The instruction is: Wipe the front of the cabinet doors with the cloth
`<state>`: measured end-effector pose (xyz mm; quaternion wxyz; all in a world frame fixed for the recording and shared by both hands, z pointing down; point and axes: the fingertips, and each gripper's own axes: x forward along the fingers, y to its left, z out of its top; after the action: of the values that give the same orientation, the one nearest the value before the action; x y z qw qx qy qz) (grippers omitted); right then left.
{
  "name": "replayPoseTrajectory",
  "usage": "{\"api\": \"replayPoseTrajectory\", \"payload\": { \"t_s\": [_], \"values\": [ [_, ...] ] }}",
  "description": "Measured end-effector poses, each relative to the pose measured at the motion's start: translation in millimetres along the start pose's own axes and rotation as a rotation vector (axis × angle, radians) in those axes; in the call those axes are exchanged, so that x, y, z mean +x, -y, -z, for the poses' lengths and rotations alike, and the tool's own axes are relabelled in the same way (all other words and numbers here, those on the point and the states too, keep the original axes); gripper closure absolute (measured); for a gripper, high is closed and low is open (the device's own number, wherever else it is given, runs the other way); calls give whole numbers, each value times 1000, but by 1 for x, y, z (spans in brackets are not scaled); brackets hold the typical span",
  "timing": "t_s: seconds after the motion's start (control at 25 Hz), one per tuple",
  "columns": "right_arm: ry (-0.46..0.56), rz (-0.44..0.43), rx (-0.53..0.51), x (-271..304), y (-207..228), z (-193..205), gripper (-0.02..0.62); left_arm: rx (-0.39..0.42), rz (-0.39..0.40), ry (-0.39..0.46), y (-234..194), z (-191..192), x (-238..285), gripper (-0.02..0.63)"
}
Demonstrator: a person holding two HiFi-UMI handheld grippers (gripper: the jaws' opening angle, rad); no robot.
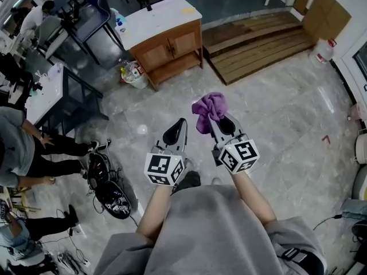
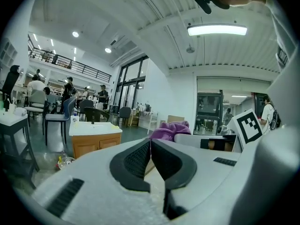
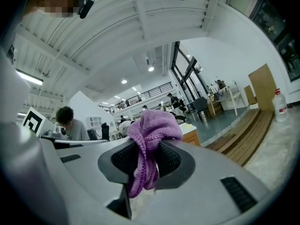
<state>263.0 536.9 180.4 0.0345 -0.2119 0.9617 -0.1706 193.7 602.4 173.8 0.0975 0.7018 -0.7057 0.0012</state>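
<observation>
Marble floor (image 1: 275, 113) lies between the person and the small wooden cabinet with a white top (image 1: 169, 44), well ahead. Right gripper (image 1: 219, 121) clamps the fuzzy purple cloth (image 1: 208, 107), bunched forward ready for wiping. Left gripper (image 1: 176, 132) is pinched together, seemingly empty.

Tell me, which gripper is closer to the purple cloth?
Right. The right gripper is shut on the purple cloth, which bunches out past its jaws. The left gripper, shut and empty, sits alongside, clear of the cloth.
</observation>
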Motion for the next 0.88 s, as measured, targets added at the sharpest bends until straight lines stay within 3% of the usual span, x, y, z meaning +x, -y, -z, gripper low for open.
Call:
{"api": "replayPoseTrajectory", "payload": {
  "t_s": [0.44, 0.88],
  "values": [
    [5, 83, 21, 82, -10, 7, 509, -22, 53, -29, -89, -9, 24, 592],
    [-18, 153, -1, 113, -16, 14, 509, -57, 102, -29, -129, -10, 35, 592]
  ]
}}
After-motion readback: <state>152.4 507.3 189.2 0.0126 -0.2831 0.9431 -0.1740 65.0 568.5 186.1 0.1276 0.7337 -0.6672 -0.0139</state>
